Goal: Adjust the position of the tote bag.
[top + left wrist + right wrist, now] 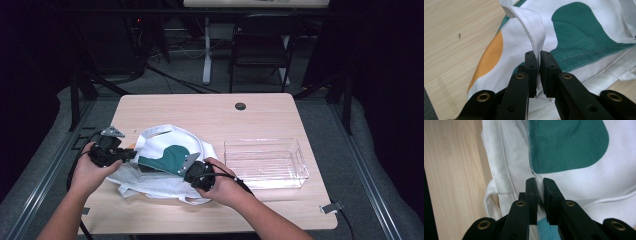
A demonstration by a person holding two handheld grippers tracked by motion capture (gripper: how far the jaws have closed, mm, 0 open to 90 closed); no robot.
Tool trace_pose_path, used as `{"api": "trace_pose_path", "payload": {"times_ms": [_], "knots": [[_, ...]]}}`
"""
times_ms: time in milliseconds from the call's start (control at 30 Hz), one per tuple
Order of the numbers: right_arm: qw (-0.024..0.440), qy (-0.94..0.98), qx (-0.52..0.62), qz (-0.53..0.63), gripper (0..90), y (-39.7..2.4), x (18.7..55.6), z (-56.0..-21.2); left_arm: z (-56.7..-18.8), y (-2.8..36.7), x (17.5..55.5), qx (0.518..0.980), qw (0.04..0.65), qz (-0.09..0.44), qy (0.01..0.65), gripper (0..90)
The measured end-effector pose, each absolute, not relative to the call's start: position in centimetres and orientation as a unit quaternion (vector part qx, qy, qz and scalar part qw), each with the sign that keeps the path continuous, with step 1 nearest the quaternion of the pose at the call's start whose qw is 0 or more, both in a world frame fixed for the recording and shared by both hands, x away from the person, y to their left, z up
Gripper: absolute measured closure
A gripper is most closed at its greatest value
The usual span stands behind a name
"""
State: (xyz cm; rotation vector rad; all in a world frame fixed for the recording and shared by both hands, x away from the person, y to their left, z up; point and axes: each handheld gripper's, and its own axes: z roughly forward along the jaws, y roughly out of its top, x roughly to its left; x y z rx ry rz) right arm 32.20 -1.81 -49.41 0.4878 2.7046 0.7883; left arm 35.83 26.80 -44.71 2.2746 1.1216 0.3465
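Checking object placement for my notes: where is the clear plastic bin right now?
In the high view the clear plastic bin sits on the table's right half, just right of the white cloth bag and the right gripper.

A wooden table (210,112) bears a white cloth bag (165,182) and clear tray (265,162).

Both forearms reach in low, the left claw (131,154) and right claw (186,169) each pinched tight, pointing toward one another with wrists level.
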Motion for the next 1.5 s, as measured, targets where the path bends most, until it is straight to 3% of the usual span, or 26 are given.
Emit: {"api": "trace_pose_path", "payload": {"times_ms": [367, 600, 933, 1500], "knots": [[0.109, 0.938, 0.177, 0.276, 83.3, -2.1, 33.1, -48.1, -44.8, 26.9, 35.9, 0.852, 0.285, 0.131, 0.42, 77.3], [0.093, 0.941, 0.177, 0.274, 83.3, -2.3, 33.9, -47.0, -44.2, 27.1, 35.5, 0.844, 0.303, 0.14, 0.419, 63.7], [0.085, 0.943, 0.177, 0.267, 83.3, -2.3, 34.9, -45.6, -42.2, 26.7, 34.4, 0.857, 0.307, 0.172, 0.375, 54.1], [0.093, 0.94, 0.196, 0.264, 83.3, -2.3, 35.9, -44.2, -42.3, 25.9, 34.2, 0.877, 0.263, 0.204, 0.346, 47.6]]}}
